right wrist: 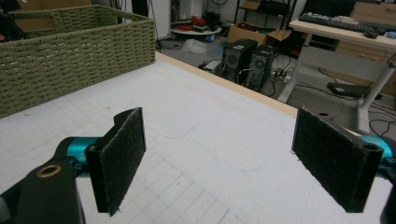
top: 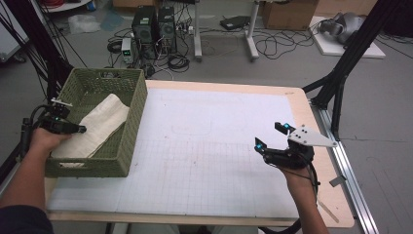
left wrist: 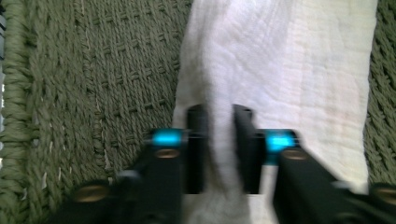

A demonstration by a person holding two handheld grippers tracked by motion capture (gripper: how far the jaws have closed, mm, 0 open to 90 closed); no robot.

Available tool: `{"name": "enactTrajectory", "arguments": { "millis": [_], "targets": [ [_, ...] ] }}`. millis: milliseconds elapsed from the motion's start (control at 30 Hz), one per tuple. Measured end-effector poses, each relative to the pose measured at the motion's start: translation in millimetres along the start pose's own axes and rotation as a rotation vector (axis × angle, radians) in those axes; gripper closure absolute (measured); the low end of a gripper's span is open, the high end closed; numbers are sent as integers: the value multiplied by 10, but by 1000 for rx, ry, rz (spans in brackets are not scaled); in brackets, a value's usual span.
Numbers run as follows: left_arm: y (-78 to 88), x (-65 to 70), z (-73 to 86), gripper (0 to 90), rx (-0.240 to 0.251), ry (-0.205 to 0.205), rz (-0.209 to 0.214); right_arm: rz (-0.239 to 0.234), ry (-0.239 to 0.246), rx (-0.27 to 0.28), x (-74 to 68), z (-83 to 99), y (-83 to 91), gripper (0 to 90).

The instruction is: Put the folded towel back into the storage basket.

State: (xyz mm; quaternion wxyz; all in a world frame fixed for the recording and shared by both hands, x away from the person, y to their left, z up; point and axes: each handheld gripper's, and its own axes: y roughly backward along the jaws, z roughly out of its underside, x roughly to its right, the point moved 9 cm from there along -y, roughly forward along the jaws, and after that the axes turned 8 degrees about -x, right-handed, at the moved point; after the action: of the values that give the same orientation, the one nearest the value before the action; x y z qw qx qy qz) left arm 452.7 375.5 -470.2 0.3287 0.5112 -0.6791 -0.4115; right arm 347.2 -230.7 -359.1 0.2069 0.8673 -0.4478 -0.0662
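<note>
Left hand-held gripper [left wrist: 219, 149] clenched on white cloth [left wrist: 280, 70] fold in green basket [top: 131, 122]; cloth's near end cut off, blurred. Right hand-held gripper [right wrist: 233, 163] released above desk [right wrist: 210, 126].

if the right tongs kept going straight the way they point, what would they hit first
Probably nothing close: the right tongs, open, point over the bare white mat toward the table's far edge; the green woven basket sits off to one side.

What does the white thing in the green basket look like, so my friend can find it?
Look at the table's left edge for the woven green basket. Inside lies a folded white cloth, soft and crinkly. It is the pale thing against the green weave, pinched by the left gripper.
</note>
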Motion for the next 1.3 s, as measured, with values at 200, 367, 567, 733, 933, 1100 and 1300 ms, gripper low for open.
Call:
{"name": "enactTrajectory", "arguments": {
  "millis": [200, 367, 567, 733, 933, 1100, 1300],
  "targets": [
    [83, 101, -78, 861, 56, -154, -64, -1, -7, 1, 2, 13, -13, 169],
    [80, 237, -78, 837, 29, -283, -112, -6, -6, 2, -23, 0, -44, 169],
    [71, 439, -58, 799, 23, -367, -44, -1, -12, 2, -18, -14, -58, 169],
    [22, 624, 29, 725, -32, -373, 107, -2, -7, 2, -29, -21, -70, 169],
    [24, 750, 109, 612, -107, -307, 226, 0, -8, 5, -25, -37, -76, 169],
    [128, 776, 17, 624, -21, -270, 277, 2, -8, 2, -29, -25, -72, 169],
    [223, 677, -121, 628, 115, -220, 243, 5, -10, 7, -9, -25, -63, 169]
  ]
}}
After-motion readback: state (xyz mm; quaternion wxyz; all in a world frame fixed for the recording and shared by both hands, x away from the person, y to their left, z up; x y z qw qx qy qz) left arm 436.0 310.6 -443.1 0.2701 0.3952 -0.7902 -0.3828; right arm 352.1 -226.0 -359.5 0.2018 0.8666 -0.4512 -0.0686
